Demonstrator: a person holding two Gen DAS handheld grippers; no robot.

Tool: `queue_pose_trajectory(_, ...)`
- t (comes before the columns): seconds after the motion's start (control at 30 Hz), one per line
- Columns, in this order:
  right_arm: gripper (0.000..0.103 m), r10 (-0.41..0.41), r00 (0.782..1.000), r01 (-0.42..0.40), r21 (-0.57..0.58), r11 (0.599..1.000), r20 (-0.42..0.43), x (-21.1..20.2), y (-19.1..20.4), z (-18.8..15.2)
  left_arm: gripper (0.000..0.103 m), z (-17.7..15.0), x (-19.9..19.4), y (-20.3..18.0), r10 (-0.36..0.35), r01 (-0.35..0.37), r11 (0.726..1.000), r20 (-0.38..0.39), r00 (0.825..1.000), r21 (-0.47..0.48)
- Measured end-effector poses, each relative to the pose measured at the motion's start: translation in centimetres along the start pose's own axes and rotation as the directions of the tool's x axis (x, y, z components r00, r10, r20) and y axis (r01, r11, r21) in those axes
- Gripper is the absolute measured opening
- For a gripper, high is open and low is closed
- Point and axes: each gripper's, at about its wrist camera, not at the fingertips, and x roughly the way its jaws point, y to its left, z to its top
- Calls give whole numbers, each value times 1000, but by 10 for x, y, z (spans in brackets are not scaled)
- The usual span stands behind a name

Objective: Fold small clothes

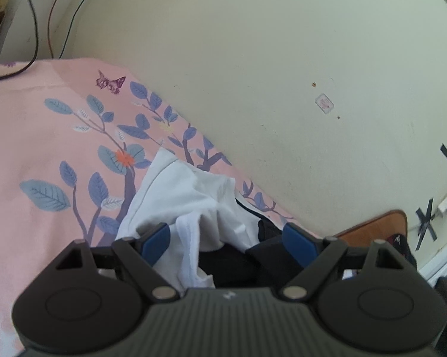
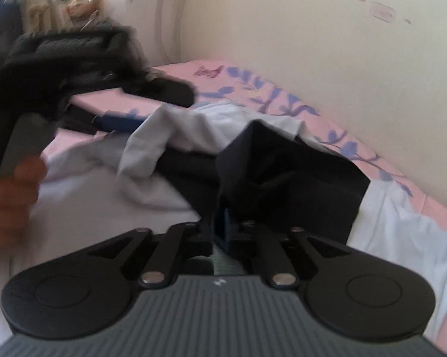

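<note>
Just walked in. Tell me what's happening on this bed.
A person is folding small clothes with a handheld claw in each hand. The right claw is shut on a dark garment, lifting its edge off the pile. The left claw is open, hovering over a crumpled white garment with nothing gripped. Both garments lie on a pink floral bedsheet beside the wall.

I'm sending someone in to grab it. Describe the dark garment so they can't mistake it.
Start at the bed with the pink floral sheet along the cream wall. On it lies a heap of white clothes. The dark garment sits on that heap with one edge pinched up in the right gripper; it is the only black piece among white ones.
</note>
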Motion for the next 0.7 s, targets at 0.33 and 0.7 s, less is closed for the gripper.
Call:
queue_pose_trajectory(0.33,26,-45,982,17,152,988,185,-69,-25,30,85,4,-3,9,-14,15,998,7,1000,-67)
queue_pose_trajectory(0.7,15,-35,999,31,194,980,18,47,-1,32,85,1,4,-1,-20,20,1000,-17,1000,-4)
